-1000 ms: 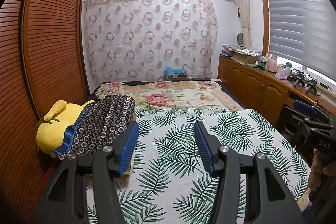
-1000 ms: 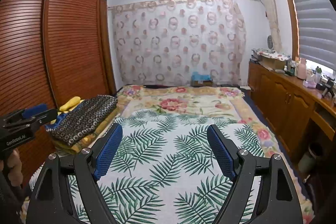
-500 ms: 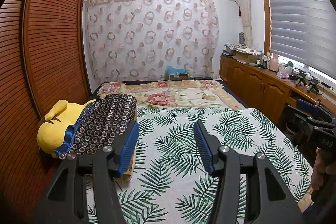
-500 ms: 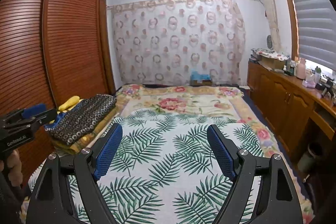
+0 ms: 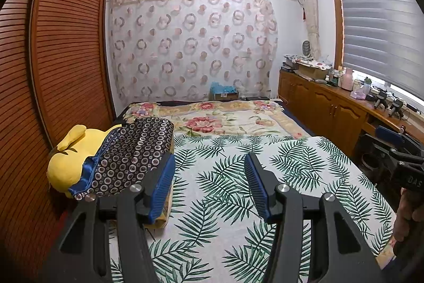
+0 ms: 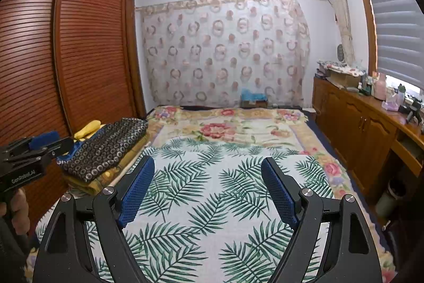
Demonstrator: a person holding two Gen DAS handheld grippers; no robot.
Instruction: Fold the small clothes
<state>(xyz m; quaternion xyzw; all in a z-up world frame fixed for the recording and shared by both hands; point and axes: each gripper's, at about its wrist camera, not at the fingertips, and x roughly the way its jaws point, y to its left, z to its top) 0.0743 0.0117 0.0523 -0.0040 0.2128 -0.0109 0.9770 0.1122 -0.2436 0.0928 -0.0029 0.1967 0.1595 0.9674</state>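
Note:
A dark garment with a ring pattern and blue lining (image 5: pixel 132 153) lies folded on a yellow plush toy (image 5: pixel 67 163) at the bed's left edge; it also shows in the right wrist view (image 6: pixel 106 147). My left gripper (image 5: pixel 209 166) is open and empty above the palm-leaf sheet (image 5: pixel 238 177), just right of the garment. My right gripper (image 6: pixel 208 169) is open and empty above the same sheet (image 6: pixel 212 190). Each gripper shows at the edge of the other's view, the right one (image 5: pixel 400 150) and the left one (image 6: pixel 34 150).
A floral blanket (image 5: pixel 225 118) covers the far half of the bed. A slatted wooden wardrobe (image 5: pixel 53 70) stands along the left. A wooden cabinet (image 5: pixel 331 108) with bottles and clutter runs along the right under the window. A curtain (image 5: pixel 190 49) hangs behind.
Both grippers have stayed open and nearly still. The left wrist view has shifted very slightly, with the bed a little lower in frame.

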